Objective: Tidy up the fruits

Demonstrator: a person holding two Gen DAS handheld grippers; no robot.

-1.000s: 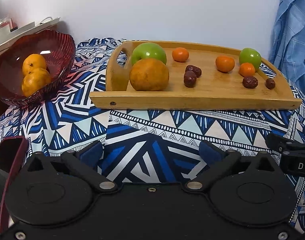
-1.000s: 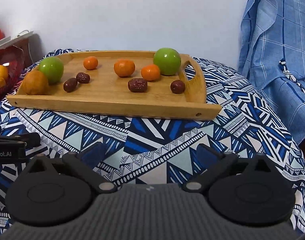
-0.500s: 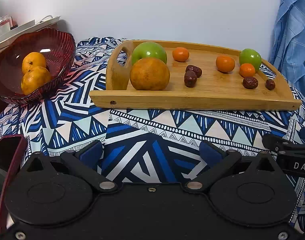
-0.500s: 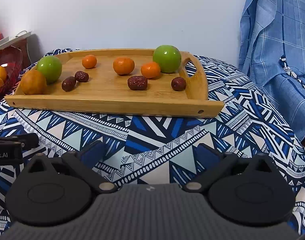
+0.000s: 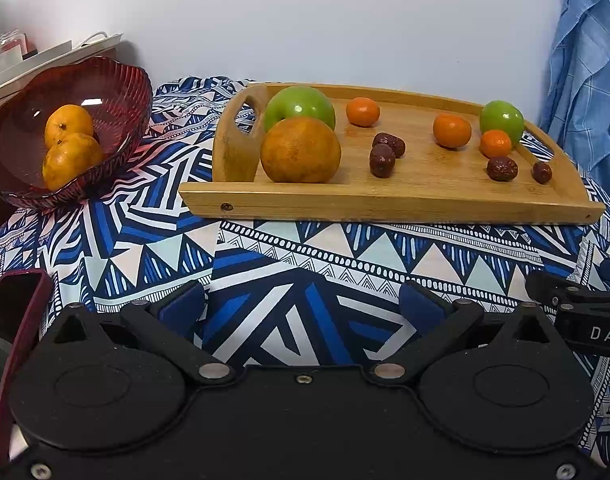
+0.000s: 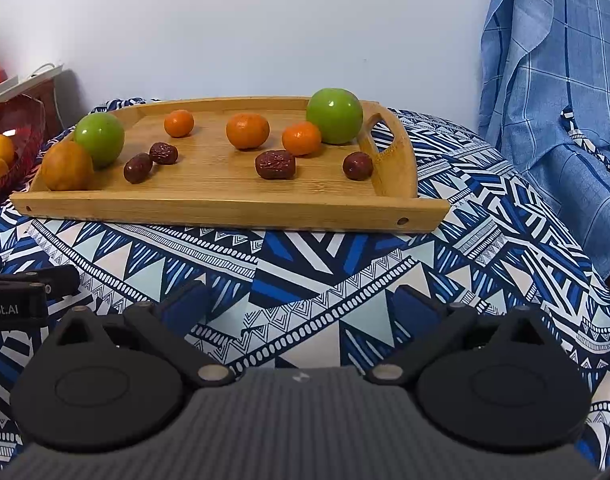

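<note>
The fruits lie scattered on my wooden tray [image 5: 385, 208]: a large orange [image 5: 300, 149] touching a green apple [image 5: 301, 103] by the left handle, three small mandarins, of which the nearest to me [image 6: 301, 138] sits just beside a second green apple [image 6: 335, 115], and four dark dried dates, one [image 6: 275, 164] near the tray's middle. I judge this mix to be the unsorted stock. Two oranges [image 5: 69, 148] already rest in the red ribbed bowl [image 5: 117, 92] left of the tray, which suggests that oranges are meant to be gathered there. Tray and bowl stand on a surface covered by a blue-and-white patterned cloth [image 6: 345, 280]. My left tongs [image 5: 303, 312] and right tongs [image 6: 307, 308] both hover low over the cloth, short of the tray, fingers spread wide and holding nothing. Lettering on the neighbouring tool reads "DAS" in the left view and "obot.AI" in the right; both are cut off.
</note>
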